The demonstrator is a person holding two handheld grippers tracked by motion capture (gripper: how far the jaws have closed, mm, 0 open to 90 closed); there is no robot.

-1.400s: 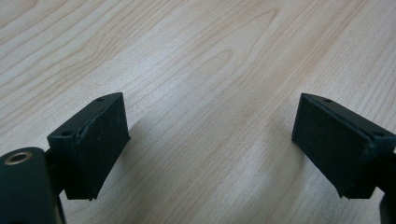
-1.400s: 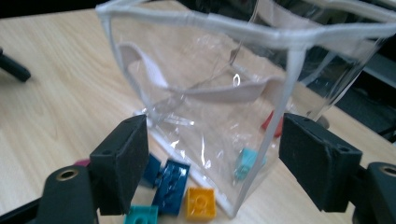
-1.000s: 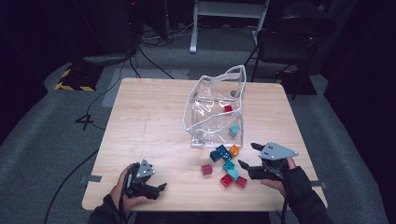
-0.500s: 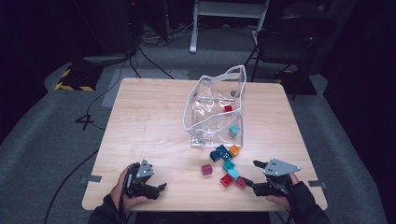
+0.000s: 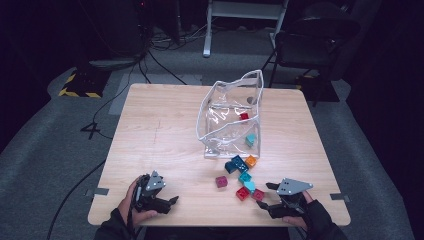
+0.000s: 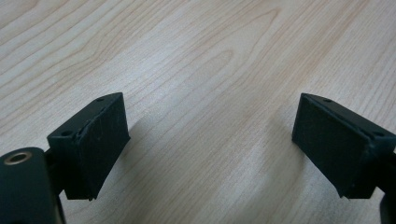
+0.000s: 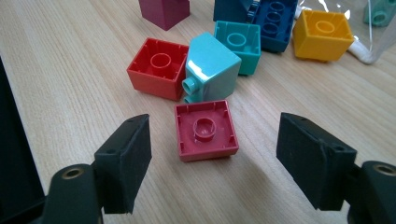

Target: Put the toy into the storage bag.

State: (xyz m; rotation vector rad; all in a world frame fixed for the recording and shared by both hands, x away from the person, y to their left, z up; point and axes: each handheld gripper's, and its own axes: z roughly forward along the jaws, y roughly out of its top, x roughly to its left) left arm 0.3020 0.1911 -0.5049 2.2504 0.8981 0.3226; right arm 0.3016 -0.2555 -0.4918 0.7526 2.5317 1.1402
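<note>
A dark red brick lies upside down on the wooden table, at the near edge of a small cluster of bricks. My right gripper is low over the table, open, one jaw on each side of that brick and neither pad touching it. In the high view the right gripper sits at the front right next to the dark red brick. Over bare wood at the front left, my left gripper rests open with nothing between its pads.
Just beyond the dark red brick lie an orange-red brick, a pale turquoise brick on its side, then teal, dark blue, yellow and magenta ones. A clear plastic bag behind them holds two bricks.
My right gripper has come down toward the table's front edge and now brackets the dark red brick. The left gripper has stayed where it was.
</note>
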